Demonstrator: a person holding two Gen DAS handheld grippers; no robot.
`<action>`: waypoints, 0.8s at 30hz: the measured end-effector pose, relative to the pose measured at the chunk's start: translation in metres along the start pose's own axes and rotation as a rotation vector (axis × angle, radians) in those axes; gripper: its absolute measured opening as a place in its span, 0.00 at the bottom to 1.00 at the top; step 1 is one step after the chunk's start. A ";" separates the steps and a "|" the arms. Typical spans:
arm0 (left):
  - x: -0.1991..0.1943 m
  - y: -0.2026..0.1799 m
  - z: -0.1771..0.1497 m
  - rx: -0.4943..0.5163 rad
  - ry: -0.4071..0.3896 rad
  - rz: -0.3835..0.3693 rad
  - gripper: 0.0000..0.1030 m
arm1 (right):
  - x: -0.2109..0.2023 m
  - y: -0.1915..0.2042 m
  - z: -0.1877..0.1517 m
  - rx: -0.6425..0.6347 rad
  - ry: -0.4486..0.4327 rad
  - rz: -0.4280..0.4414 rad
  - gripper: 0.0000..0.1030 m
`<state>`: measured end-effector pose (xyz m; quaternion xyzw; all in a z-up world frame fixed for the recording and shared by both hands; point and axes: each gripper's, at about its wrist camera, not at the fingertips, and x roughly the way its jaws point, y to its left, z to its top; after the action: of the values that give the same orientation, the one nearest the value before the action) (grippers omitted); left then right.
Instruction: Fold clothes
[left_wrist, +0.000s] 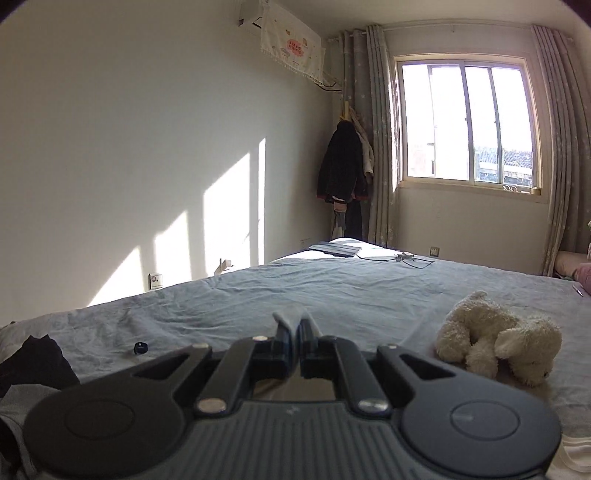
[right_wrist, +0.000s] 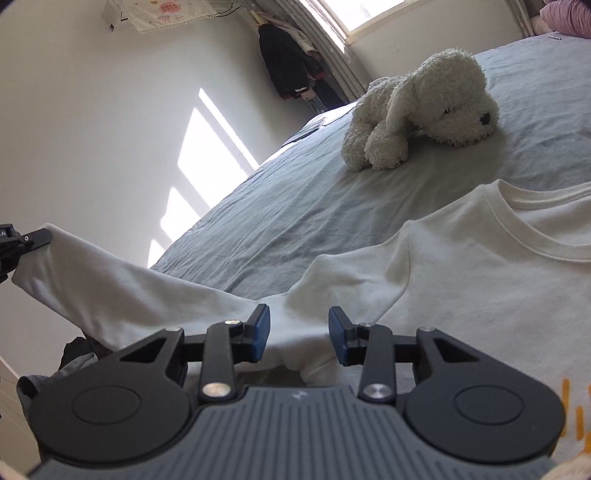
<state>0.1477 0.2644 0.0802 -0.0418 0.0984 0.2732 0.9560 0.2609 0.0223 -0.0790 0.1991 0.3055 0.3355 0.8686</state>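
Note:
A white long-sleeved shirt (right_wrist: 461, 280) lies on the blue-grey bed (right_wrist: 295, 206), collar toward the far side. My left gripper (left_wrist: 294, 325) is shut on the cuff of its sleeve; it also shows in the right wrist view (right_wrist: 33, 238), holding the sleeve (right_wrist: 110, 295) stretched out and lifted to the left. My right gripper (right_wrist: 298, 334) is open, its blue pads on either side of bunched white cloth near the armpit, close above it.
A white plush dog (left_wrist: 498, 339) (right_wrist: 417, 107) lies on the bed beyond the shirt. Dark and grey clothes (left_wrist: 29, 365) are piled at the left. A small black object (left_wrist: 140, 348), a tablet (left_wrist: 334, 248) and a cable lie on the bed.

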 end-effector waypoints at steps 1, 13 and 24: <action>0.001 0.003 0.001 -0.031 -0.003 -0.014 0.05 | 0.006 0.005 -0.001 -0.016 0.015 -0.017 0.39; 0.037 0.029 -0.020 -0.202 0.082 -0.109 0.05 | 0.125 0.099 -0.008 -0.162 0.108 -0.096 0.39; 0.037 0.037 -0.023 -0.231 0.121 -0.142 0.05 | 0.071 0.071 0.033 -0.038 0.006 -0.219 0.40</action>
<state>0.1551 0.3119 0.0490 -0.1749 0.1205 0.2115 0.9540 0.2916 0.1176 -0.0440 0.1470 0.3218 0.2448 0.9027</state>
